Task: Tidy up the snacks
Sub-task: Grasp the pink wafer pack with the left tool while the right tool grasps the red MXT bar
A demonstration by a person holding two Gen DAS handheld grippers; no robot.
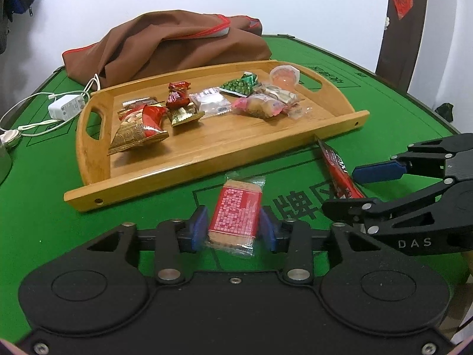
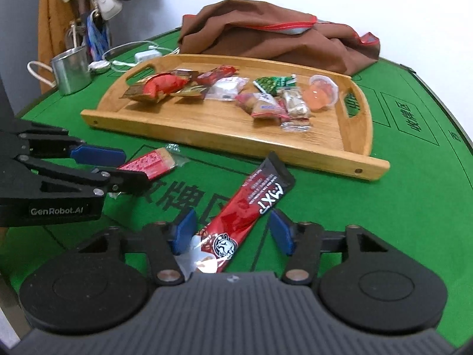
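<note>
Green felt (image 1: 44,207) carries two snacks not yet on the wooden tray (image 1: 224,159), which lies ahead of both grippers — presumably the collection point, since the other wrapped snacks already sit in it.

Left gripper (image 1: 233,227): the blue pads flank the cracker packet (image 1: 235,216) at its near half. The pads stand at or just off the wrapper's sides; whether they press on it cannot be told. The packet's long axis runs straight ahead along the fingers, far end toward the tray edge, so a squeeze across its short width appears intended.

Right gripper (image 2: 230,230): jaws apart, with clear felt between the right-hand pad and the red stick sachet (image 2: 251,207). The sachet lies flat — long axis diagonal, black end pointing ahead and rightward to the tray, silver end near the left-hand pad.
</note>
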